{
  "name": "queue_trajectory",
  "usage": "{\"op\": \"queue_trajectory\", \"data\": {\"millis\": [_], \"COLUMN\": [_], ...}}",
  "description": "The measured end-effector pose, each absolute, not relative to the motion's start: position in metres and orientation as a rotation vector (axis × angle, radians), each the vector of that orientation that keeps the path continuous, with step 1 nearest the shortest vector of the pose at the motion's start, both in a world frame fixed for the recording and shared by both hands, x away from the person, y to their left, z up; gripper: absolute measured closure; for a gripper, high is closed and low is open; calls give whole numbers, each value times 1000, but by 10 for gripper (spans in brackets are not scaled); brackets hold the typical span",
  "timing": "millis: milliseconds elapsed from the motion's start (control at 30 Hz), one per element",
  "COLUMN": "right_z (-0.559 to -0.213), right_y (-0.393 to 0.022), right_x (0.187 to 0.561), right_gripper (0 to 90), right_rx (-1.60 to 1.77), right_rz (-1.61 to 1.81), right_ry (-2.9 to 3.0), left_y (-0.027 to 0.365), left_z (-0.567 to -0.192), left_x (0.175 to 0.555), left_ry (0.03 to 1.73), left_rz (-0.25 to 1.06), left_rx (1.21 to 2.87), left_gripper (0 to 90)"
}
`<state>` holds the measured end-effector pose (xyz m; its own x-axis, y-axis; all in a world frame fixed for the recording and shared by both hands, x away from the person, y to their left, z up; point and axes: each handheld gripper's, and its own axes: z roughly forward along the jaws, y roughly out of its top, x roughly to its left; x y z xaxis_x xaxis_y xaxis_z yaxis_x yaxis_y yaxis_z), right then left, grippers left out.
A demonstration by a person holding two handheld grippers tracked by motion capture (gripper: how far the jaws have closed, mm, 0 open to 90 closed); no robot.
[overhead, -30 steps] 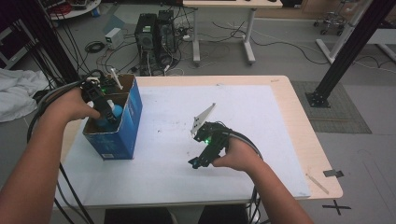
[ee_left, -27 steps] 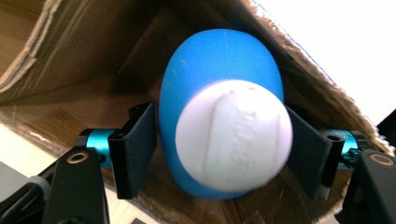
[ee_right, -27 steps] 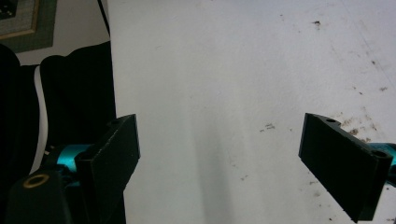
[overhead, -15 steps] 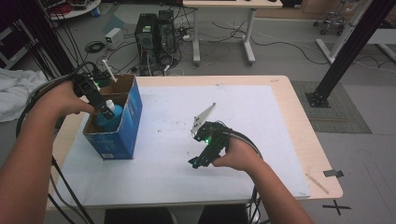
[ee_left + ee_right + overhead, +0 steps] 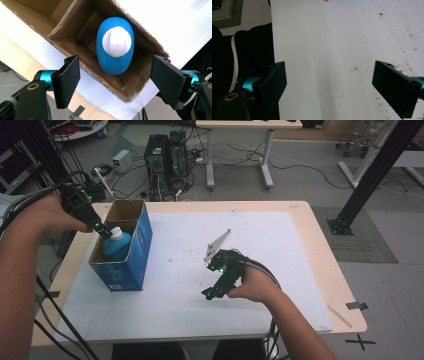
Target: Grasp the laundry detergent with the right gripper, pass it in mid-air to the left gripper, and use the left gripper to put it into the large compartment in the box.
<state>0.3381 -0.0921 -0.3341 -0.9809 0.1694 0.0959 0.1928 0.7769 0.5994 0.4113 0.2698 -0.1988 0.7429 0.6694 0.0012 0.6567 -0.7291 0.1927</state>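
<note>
On the table (image 5: 300, 270), the bottle (image 5: 115, 47) stands boxed below the open jaws.

Wooden table (image 5: 320, 245), white sheet (image 5: 260, 250), blue box (image 5: 125, 265)

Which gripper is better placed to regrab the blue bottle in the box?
Left. The left gripper hangs right above the blue bottle in the cardboard box, jaws apart either side of its white cap. The right gripper rests across the table, open over bare white surface.
</note>
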Motion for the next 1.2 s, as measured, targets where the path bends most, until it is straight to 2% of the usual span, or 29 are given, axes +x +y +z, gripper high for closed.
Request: {"op": "queue_trajectory", "data": {"millis": [400,533,900,1200], "right_z": [-329,-330,-327,-326], "right_y": [-93,-94,-98,-101], "right_x": [340,342,346,351], "right_gripper": [117,116,117,116], "right_rx": [-297,-310,-319,-331], "right_rz": [-984,-978,-951,-935], "right_ry": [-2936,-2937,-2950,-2956], "left_y": [255,241,211,193], "left_z": [-180,-175,-178,-191], "left_x": [403,399,395,397], "left_ry": [952,861,693,631], "left_rz": [106,102,63,40], "left_rx": [2804,2818,2869,2902], "left_gripper": [208,207,168,143]}}
